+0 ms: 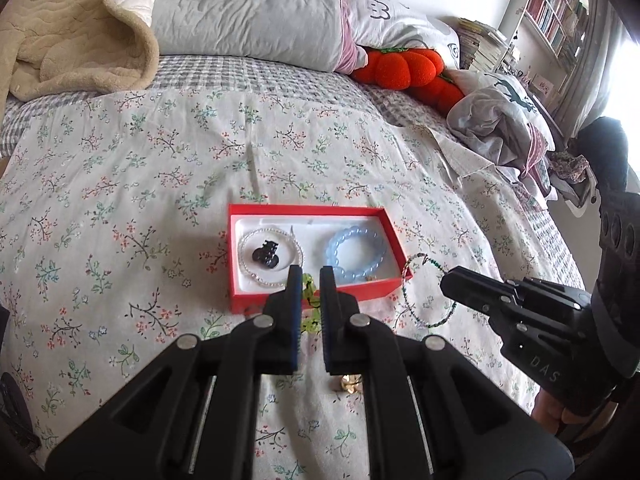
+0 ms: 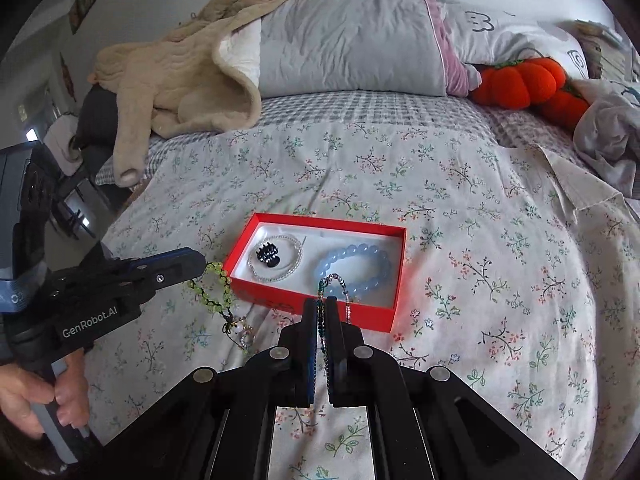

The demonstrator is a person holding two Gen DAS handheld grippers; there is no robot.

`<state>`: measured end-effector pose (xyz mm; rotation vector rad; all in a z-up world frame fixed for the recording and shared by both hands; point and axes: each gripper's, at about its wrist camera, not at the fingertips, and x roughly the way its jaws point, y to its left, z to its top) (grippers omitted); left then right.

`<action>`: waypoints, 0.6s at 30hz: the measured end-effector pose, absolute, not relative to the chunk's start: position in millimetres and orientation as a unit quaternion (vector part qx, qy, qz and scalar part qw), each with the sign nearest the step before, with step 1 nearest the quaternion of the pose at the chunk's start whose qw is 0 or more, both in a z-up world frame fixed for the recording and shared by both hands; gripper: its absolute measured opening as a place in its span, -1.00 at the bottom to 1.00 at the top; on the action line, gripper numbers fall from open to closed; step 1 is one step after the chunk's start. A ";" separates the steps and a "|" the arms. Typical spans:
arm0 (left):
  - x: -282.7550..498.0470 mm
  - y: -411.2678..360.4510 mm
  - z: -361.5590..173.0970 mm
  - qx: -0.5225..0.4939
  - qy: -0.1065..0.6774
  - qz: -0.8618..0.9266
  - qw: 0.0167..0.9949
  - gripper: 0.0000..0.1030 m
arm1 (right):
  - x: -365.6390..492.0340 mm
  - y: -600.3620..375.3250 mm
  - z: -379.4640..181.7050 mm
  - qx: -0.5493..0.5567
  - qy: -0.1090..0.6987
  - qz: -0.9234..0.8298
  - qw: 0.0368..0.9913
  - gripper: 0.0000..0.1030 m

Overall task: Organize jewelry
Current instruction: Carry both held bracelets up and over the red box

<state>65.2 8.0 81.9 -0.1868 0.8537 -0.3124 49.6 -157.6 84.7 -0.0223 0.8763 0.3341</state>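
A red jewelry box (image 1: 312, 294) (image 2: 316, 304) lies on the floral bedspread. It holds a blue bead bracelet (image 1: 354, 250) (image 2: 354, 270), a clear bead bracelet (image 1: 244, 248) (image 2: 296, 258) and a black hair clip (image 1: 266, 254) (image 2: 267, 255). My left gripper (image 1: 310, 276) (image 2: 202, 264) is shut on a green bead bracelet (image 1: 310, 300) (image 2: 214, 288) at the box's near left side. My right gripper (image 2: 320, 304) (image 1: 446, 280) is shut on a thin green and silver bead bracelet (image 2: 334, 284) (image 1: 424, 292) at the box's near edge.
A small gold and pearl piece (image 1: 350, 384) (image 2: 244, 332) lies on the bedspread (image 1: 120, 200) (image 2: 500, 240) in front of the box. Pillows (image 1: 248, 8), a beige blanket (image 2: 172, 80) and an orange plush pumpkin (image 1: 400, 64) (image 2: 520, 80) sit at the back. Crumpled clothes (image 1: 496, 120) lie at the right.
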 end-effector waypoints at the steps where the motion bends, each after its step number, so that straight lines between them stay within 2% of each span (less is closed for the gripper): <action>1: 68.5 5.5 83.3 -0.095 0.409 -0.153 0.895 -0.82 | 52.8 -158.9 86.5 -0.006 0.420 0.161 0.893 -0.94; 11: 97.2 -13.6 88.6 -0.123 0.385 -0.176 0.898 -0.82 | 81.9 -169.3 90.3 0.034 0.407 0.153 0.900 -0.94; 18: 118.5 7.8 58.3 -0.114 0.404 -0.127 0.899 -0.82 | 96.3 -170.5 84.1 0.047 0.408 0.150 0.899 -0.94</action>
